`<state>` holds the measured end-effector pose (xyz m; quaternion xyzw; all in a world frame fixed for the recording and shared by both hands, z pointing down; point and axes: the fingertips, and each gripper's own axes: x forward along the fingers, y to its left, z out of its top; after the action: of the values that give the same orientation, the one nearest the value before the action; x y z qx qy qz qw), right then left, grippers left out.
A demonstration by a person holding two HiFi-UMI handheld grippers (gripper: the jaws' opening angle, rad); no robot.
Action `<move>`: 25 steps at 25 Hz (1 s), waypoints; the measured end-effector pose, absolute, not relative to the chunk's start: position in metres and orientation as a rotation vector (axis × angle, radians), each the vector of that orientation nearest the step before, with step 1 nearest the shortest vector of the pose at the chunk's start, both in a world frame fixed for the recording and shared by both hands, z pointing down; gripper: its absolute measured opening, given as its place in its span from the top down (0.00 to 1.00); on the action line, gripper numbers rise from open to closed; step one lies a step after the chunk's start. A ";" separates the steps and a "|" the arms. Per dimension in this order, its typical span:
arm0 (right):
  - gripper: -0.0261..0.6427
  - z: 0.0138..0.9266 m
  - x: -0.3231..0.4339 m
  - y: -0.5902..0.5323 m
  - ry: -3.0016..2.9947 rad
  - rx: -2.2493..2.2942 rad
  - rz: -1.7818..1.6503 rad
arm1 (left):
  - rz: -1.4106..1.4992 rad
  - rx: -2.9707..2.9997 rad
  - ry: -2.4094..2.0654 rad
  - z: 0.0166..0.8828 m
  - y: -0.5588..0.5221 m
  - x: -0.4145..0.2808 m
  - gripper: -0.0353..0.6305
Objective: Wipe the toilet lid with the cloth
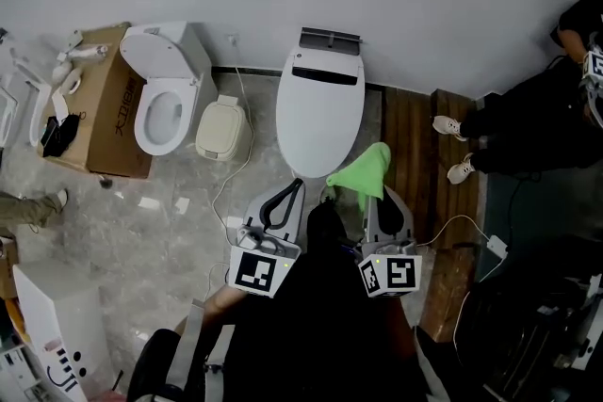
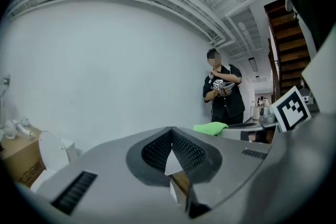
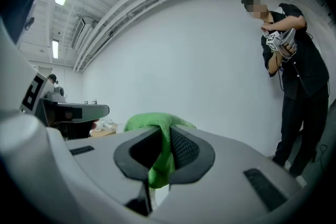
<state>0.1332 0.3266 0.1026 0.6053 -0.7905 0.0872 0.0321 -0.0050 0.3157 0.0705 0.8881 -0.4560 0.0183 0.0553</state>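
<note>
1. The green cloth (image 1: 363,172) is hanging bunched from the right gripper (image 1: 370,191). It is being held just off the near right edge of the toilet lid (image 1: 320,104). The head view does not show whether cloth and lid are touching.
2. In the right gripper view, the right gripper (image 3: 160,136) is clamping the cloth (image 3: 157,131) between its dark pads. Folds are spilling out over the tips and down between the jaws.
3. The toilet lid is lying closed on the white toilet, which is standing against the white wall.
4. The left gripper (image 1: 294,188) is pointing at the near end of the lid from the left. In its own view, the left gripper (image 2: 170,134) is holding nothing, and its jaws are meeting at the tips.
5. The cloth (image 2: 211,127) is also showing in that view, off to the right.
6. To the left, a second toilet (image 1: 165,99) is standing with its seat open, next to a cardboard box (image 1: 104,99).
7. On the right, a person in dark clothes (image 1: 528,127) is standing by the wooden flooring (image 1: 415,122).
</note>
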 end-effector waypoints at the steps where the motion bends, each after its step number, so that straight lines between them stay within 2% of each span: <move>1: 0.89 0.104 0.138 0.313 -2.440 1.855 0.273 | 0.061 2.693 -1.389 0.071 0.302 0.001 0.94; 15: 0.89 0.130 0.230 0.138 -2.513 1.726 0.370 | 0.120 2.635 -1.400 0.077 0.149 0.104 0.94; 25: 0.89 0.184 0.269 0.050 -2.438 1.671 0.394 | 0.175 2.615 -1.447 0.097 0.083 0.128 0.94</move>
<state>0.2694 0.0502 0.1838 0.5588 -0.8149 0.1316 0.0799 0.1275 0.0834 0.0965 0.8711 -0.4820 0.0584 0.0738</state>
